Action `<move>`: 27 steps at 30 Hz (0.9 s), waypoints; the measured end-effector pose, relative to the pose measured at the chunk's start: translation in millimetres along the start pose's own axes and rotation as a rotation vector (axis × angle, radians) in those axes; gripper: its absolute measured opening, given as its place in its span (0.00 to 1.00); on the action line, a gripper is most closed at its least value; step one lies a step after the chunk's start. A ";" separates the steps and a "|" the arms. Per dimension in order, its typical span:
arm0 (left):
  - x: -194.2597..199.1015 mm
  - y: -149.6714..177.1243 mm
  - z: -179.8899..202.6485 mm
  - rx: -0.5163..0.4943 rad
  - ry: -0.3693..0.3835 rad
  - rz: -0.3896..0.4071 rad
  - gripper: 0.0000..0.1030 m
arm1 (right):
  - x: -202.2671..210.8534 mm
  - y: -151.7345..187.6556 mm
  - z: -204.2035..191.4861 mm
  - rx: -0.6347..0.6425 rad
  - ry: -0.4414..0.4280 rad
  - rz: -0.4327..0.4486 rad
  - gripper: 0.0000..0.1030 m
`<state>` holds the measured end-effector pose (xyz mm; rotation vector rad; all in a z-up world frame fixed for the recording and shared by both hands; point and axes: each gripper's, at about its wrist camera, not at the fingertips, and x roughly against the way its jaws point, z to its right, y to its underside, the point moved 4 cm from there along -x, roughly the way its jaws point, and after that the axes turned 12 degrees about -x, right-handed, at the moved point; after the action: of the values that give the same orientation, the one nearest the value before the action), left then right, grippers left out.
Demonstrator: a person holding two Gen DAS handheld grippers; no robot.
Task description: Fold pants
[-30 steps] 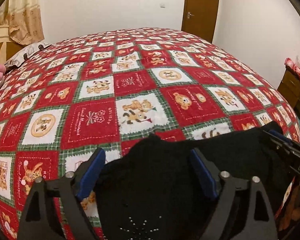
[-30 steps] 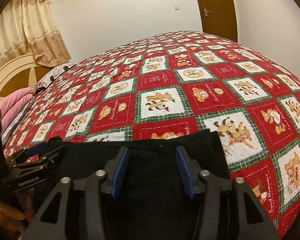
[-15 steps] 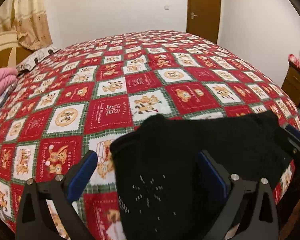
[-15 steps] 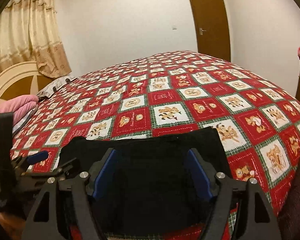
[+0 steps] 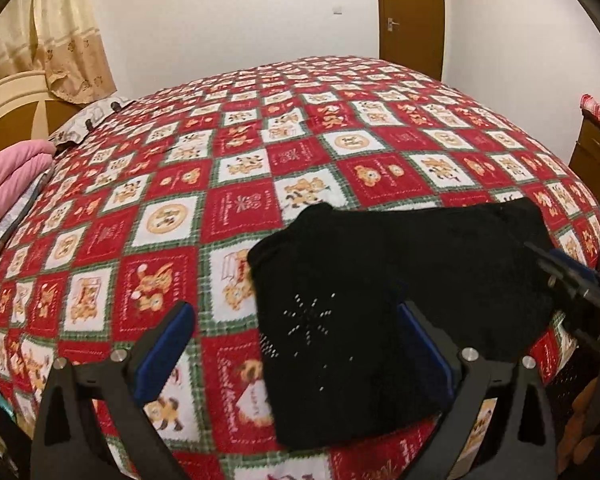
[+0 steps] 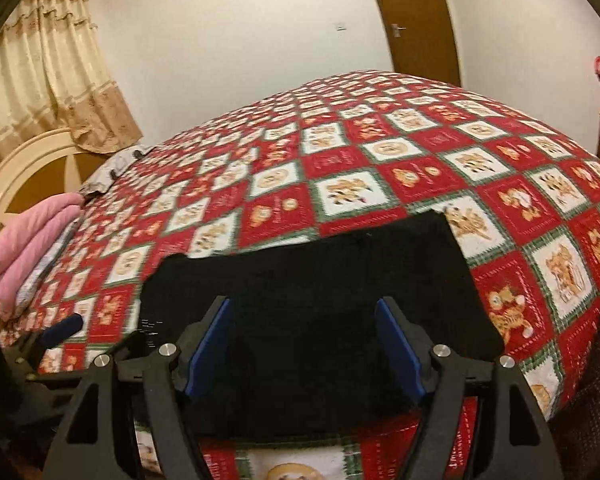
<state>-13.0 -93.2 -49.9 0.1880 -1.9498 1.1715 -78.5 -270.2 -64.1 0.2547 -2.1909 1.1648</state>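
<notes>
1. A home bedroom: a large bed (image 5: 260,168) under a red, white and green patchwork quilt (image 6: 380,168) fills the room.
2. A curved cream headboard (image 6: 28,168), beige curtains (image 5: 60,40) and a brown wooden door (image 5: 410,12) surround it.

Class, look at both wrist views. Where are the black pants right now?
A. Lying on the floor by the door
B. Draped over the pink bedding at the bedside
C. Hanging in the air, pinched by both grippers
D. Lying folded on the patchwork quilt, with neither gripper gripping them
D: the black pants lie as a folded bundle on the patchwork quilt, and the left gripper and right gripper stand open, clamping nothing.
</notes>
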 end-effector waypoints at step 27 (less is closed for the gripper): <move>42.4 0.2 2.3 0.039 -0.031 0.087 0.99 | 82.3 -6.7 6.8 0.086 0.027 0.191 0.74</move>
<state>-41.7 -83.3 -20.1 0.1441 -1.9804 1.2711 -142.7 -269.6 -11.6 0.0654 -2.1811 1.3605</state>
